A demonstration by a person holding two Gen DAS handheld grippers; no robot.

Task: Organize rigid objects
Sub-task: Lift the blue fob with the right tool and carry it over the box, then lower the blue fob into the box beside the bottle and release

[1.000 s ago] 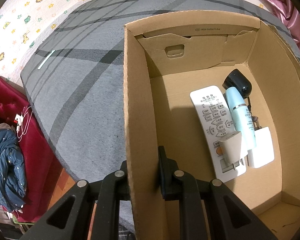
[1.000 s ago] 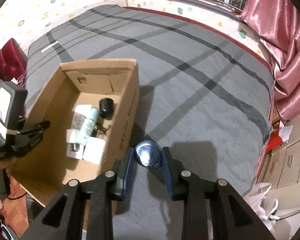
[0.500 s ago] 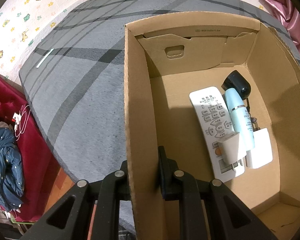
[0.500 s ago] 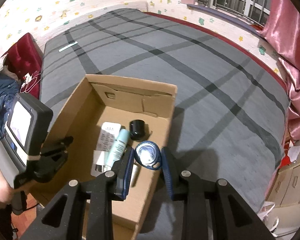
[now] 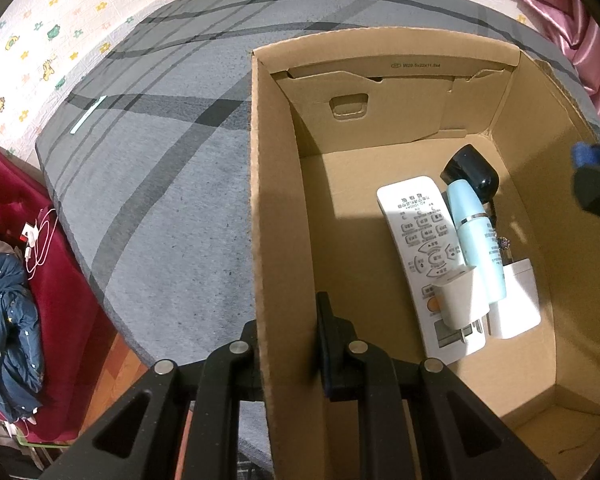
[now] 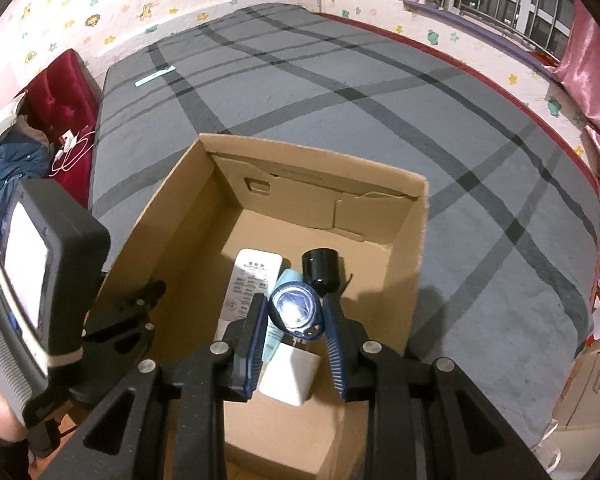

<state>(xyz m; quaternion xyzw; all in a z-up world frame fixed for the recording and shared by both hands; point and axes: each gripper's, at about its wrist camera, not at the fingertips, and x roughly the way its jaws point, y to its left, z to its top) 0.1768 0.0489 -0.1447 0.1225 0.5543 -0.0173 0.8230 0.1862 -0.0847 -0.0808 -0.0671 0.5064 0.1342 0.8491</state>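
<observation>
The cardboard box [image 5: 284, 216] is steadied on the bed by the left gripper [image 5: 288, 344] — fingers pinched on its wall — so the blue round object [image 6: 296, 308], clamped by the right gripper [image 6: 294, 320], can be released above the remote [image 5: 424, 240] inside.

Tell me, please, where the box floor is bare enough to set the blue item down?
Bare floor runs between the left wall of the cardboard box and the white remote, and before the back wall. Crowded: remote, pale blue bottle and white chargers cluster together.
</observation>
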